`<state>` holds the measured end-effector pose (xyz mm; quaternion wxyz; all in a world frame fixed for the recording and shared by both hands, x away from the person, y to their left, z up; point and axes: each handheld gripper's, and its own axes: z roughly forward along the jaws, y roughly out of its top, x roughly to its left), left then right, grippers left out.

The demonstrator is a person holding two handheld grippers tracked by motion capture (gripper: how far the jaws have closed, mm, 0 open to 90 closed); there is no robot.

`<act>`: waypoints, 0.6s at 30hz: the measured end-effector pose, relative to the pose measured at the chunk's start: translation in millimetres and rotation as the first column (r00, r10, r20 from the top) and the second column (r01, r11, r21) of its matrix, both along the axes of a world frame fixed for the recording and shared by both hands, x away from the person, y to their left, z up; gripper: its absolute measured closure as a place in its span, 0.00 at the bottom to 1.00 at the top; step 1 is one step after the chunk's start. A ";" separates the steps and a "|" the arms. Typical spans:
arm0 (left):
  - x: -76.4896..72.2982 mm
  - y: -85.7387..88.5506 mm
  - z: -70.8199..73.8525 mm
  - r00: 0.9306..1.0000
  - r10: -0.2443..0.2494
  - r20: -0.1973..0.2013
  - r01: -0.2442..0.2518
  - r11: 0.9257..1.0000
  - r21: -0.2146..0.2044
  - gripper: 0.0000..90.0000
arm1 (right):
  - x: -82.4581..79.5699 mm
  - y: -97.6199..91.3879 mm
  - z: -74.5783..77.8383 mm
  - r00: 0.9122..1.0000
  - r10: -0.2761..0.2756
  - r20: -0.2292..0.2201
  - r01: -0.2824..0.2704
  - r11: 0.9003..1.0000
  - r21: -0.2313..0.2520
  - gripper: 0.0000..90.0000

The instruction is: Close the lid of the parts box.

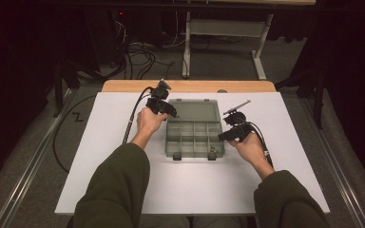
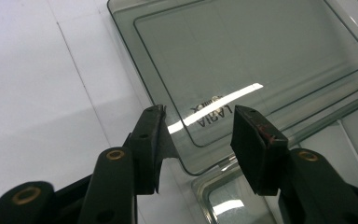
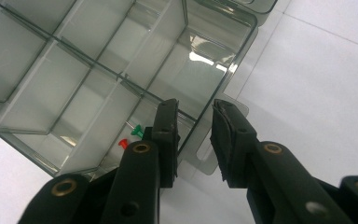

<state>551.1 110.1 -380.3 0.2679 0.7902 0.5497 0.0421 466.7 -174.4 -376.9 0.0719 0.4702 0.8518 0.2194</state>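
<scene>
Left gripper hangs over the near corner of the clear lid of a smoky compartment box, its jaws held at a middling width with the lid's rounded corner lying below and between them; in the left gripper view neither pad presses on the plastic, so nothing is gripped yet. Right gripper sits at the opposite side of the box, jaws set narrow and straddling the box's side wall near a small clear tab, one pad inside the end compartment and the other outside; whether the pads actually bite on the wall I cannot tell, though it looks like a steadying hold. The box lies in the middle of the white worktop, lid swung fully open and lying flat behind the tray. Most compartments look empty; a red pushpin and a green pushpin rest in one near the right gripper. Judging by the poses, the work in hand is closing the box: the tray seems braced and the left gripper is placed at the lid, but the lid is not yet grasped or lifted. Left to do, by my reading, is to pinch the lid edge, swing it over the hinge onto the tray, and press the two front latches shut.
</scene>
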 end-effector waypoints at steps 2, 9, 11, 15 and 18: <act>2.8 1.0 -2.8 1.000 0.006 -0.016 -0.006 1.000 -0.006 0.61 | 0.0 0.0 0.0 1.000 0.000 0.000 0.000 1.000 0.000 0.81; 10.5 4.7 -7.6 0.998 0.026 -0.055 -0.029 0.998 -0.049 0.63 | -0.1 0.2 0.0 1.000 0.000 0.001 0.000 1.000 -0.001 0.82; 11.7 5.8 -9.5 0.997 0.032 -0.065 -0.035 0.998 -0.052 0.64 | -0.1 0.1 0.0 1.000 0.001 0.001 -0.001 1.000 -0.002 0.81; 14.7 8.4 -14.1 0.996 0.039 -0.084 -0.045 0.997 -0.068 0.64 | -0.1 0.2 0.0 1.000 0.001 0.001 -0.001 1.000 -0.001 0.82; 16.4 9.3 -17.3 0.994 0.036 -0.101 -0.044 0.996 -0.079 0.64 | 0.0 0.2 0.1 1.000 0.002 -0.001 -0.002 1.000 -0.002 0.82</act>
